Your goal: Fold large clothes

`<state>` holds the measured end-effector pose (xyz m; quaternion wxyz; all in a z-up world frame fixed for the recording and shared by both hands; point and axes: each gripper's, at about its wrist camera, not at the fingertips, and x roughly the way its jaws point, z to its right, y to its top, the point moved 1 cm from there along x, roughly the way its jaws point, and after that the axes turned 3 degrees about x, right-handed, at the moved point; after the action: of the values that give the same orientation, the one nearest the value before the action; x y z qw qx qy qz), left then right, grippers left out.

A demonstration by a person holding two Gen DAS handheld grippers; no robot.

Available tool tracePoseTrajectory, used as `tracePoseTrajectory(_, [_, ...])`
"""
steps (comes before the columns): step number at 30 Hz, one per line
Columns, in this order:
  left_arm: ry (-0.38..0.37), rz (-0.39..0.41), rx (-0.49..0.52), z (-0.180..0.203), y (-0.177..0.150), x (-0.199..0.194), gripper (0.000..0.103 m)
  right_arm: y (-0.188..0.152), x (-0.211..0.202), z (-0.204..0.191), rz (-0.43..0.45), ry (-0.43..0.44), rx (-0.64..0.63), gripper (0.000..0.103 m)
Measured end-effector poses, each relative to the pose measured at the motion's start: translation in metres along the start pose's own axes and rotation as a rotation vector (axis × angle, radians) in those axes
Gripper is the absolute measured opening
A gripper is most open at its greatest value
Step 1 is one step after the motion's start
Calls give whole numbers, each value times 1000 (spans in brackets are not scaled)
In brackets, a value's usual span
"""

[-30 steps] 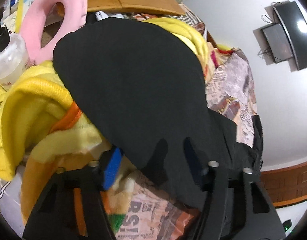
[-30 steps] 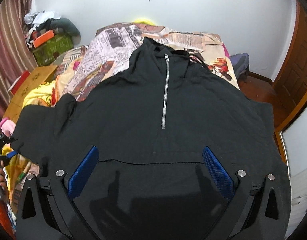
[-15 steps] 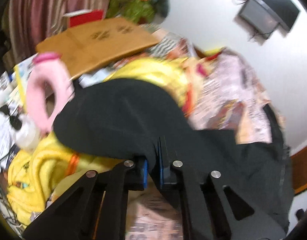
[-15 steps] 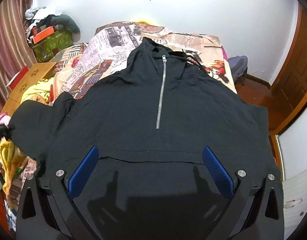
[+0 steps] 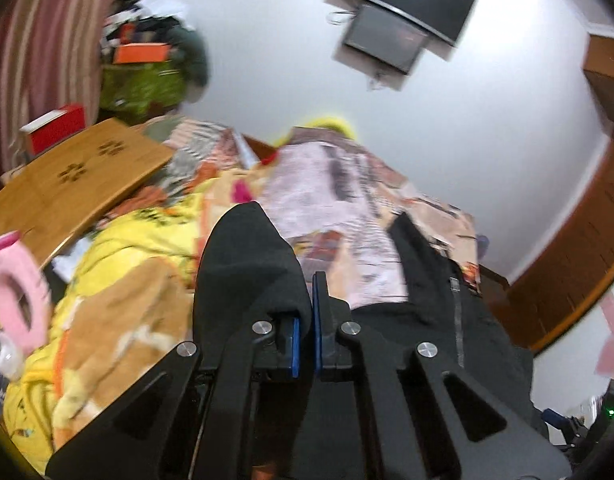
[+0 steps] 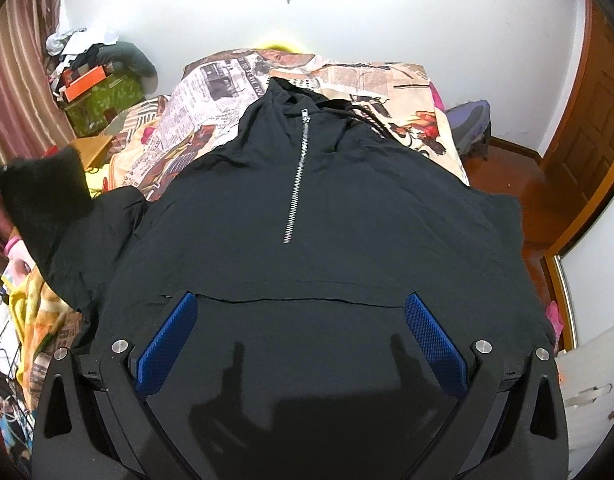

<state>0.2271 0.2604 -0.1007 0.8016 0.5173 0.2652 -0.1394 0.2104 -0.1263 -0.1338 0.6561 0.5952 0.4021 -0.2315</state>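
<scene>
Left gripper (image 5: 305, 320): clamped on black sleeve (image 5: 247, 268) — lifted
Right gripper (image 6: 299, 340): jaws wide apart — over hoodie (image 6: 327, 200)

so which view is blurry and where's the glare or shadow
Left wrist view: motion-smeared, worst on the wall monitor, with ceiling-light glare at top; left tool shut on the black sleeve. Right wrist view: sharp, right tool open, its shadow on the black hoodie.

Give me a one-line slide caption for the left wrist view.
Left tongs shut on the black fabric sleeve of a zip-neck pullover, lifted over the newspaper-print bedspread.
</scene>
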Motion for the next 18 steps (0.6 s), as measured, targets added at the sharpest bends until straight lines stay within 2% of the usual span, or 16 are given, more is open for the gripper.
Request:
tracePoseTrajectory(8, [-131,-78,133,96,-25,23,4,-7,-2,24,-3,-1,27,103])
tracePoseTrajectory(18, [-277,-270,297,199,-98,54,4,-15,-3,56,-13,-13,84,103])
